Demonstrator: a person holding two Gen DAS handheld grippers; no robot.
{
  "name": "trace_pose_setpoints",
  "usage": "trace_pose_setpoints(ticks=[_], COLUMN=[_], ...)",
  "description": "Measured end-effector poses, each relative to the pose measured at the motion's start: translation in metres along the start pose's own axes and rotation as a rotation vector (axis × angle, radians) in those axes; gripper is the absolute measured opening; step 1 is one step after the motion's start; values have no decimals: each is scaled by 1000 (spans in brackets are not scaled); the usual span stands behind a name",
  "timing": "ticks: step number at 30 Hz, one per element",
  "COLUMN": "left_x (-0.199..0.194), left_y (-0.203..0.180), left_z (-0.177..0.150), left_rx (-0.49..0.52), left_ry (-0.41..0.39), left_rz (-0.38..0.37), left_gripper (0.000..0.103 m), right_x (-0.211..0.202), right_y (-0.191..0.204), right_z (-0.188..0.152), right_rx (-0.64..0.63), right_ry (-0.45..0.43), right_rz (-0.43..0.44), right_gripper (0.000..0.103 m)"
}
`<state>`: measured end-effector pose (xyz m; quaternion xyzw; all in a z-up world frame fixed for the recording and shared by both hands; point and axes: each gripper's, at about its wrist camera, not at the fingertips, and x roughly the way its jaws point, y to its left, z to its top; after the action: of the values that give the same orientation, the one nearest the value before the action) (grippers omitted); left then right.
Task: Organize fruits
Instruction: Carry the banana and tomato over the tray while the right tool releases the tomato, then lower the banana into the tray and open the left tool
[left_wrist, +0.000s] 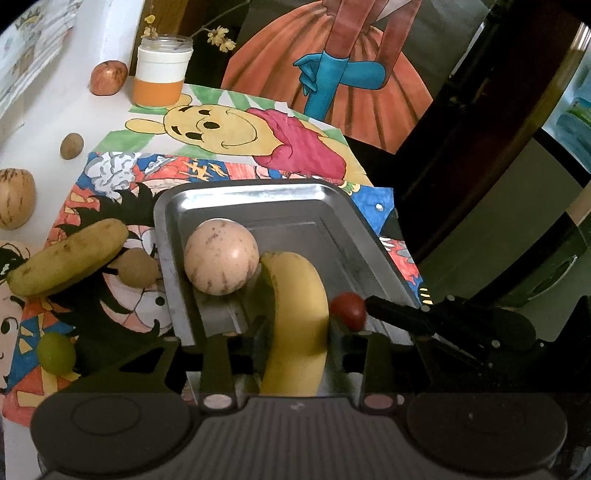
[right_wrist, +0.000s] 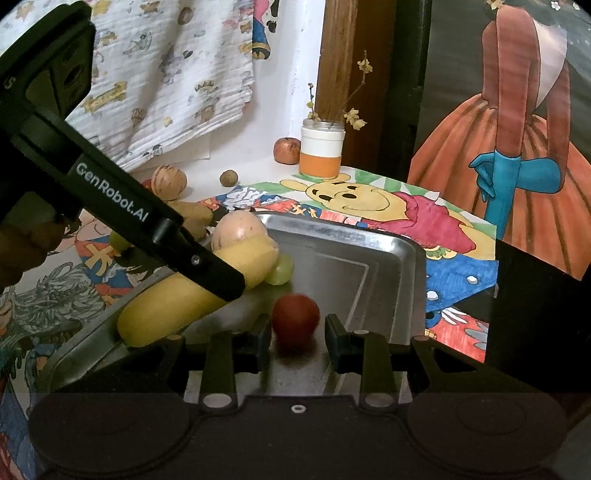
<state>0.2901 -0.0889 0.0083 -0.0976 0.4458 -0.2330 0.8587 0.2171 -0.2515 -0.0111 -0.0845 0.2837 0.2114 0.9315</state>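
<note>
A steel tray (left_wrist: 240, 192) (right_wrist: 402, 254) lies on drawn paper sheets. In it are a pale round melon (left_wrist: 221, 256) (right_wrist: 240, 229), a yellow banana (left_wrist: 299, 317) (right_wrist: 177, 299), a green grape (right_wrist: 281, 272) and a small red tomato (left_wrist: 349, 309) (right_wrist: 295, 319). My left gripper (left_wrist: 297, 332) is shut on the banana over the tray's near end. My right gripper (right_wrist: 297, 332) is open, its fingers either side of the tomato with gaps, which seems to rest on the tray floor.
Outside the tray on the left lie a second banana (left_wrist: 66, 258), a brown round fruit (left_wrist: 137, 267), a green grape (left_wrist: 55, 350), a striped melon (left_wrist: 14, 197), a small brown fruit (left_wrist: 71, 146) and an apple (left_wrist: 108, 77). A jar with twigs (left_wrist: 162, 70) stands behind.
</note>
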Motion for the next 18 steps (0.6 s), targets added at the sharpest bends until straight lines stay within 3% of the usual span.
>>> trace_pose_setpoints(ticks=[9, 12, 16, 18], left_x=[-20, -33, -57, -68], left_y=[3, 0, -4, -7], left_z=[-10, -16, -30, -38], left_rx=[-24, -20, -34, -39], left_ry=[-76, -115, -201, -230], left_rz=[-34, -18, 6, 18], left_gripper=[59, 65, 84, 86], right_x=[-19, -31, -53, -63], right_y=[0, -1, 2, 5], right_z=[-4, -4, -3, -3], right_rx=[40, 68, 109, 121], right_ry=[-23, -47, -86, -98], right_rz=[-24, -38, -48, -55], right_gripper=[52, 62, 78, 84])
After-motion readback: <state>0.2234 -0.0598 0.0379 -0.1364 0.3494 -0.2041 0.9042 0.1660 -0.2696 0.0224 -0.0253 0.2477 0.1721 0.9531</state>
